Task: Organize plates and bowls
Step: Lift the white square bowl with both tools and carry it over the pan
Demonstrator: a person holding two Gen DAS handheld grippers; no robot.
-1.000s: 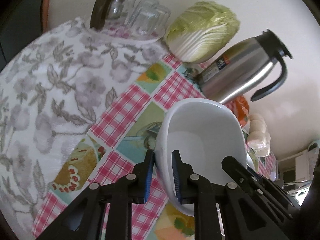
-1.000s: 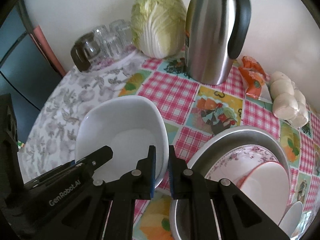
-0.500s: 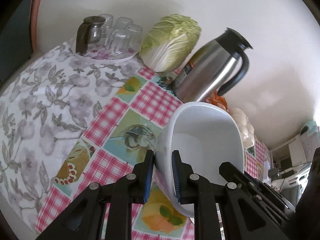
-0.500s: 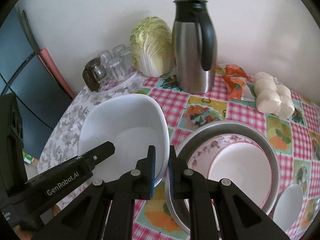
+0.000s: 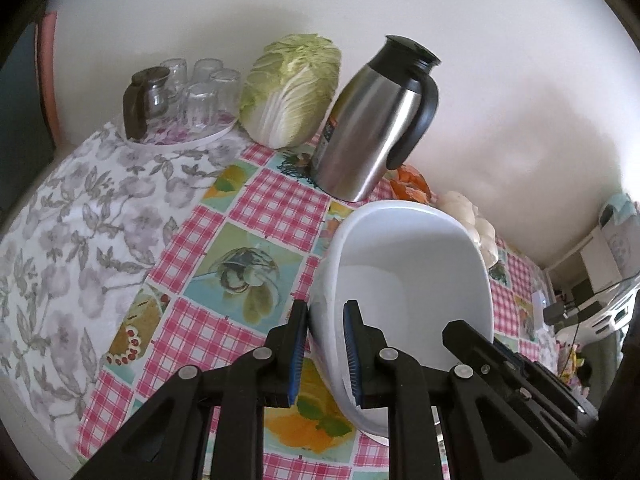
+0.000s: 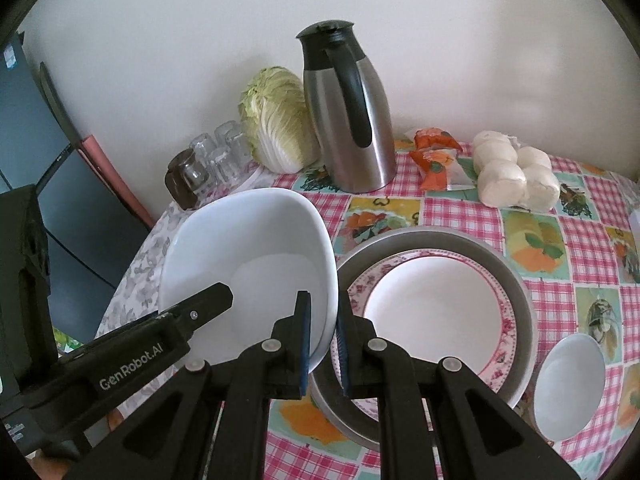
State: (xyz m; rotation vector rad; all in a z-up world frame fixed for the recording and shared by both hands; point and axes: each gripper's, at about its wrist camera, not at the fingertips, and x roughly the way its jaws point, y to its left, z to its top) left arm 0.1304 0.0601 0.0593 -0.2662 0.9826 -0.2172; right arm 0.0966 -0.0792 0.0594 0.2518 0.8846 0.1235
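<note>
left claw: (image 5: 326,356) clamped on the near-left rim of the big white bowl (image 5: 416,280), one pad outside the wall, one inside

right claw: (image 6: 323,354) pinching the opposite rim of that same bowl (image 6: 248,264), so it's a two-handed carry

big white bowl: up off the surface (image 6: 520,232), tilted, hanging just left of the metal basin (image 6: 524,292)

metal basin: sits on the checkered cloth, with a pink floral-rimmed plate (image 6: 504,312) lying inside it

small white bowl: (image 6: 570,386) on the cloth right next to the basin, on its right

back row: steel thermos jug (image 6: 348,120) upright by the wall, napa cabbage (image 6: 276,120) to its left, then upside-down glasses (image 6: 218,152) on a round tray

snacks: orange packets (image 6: 434,158) and a bag of white buns (image 6: 514,174) to the right of the jug

left part of surface: covered by a grey flower-print cloth (image 5: 80,220)
</note>
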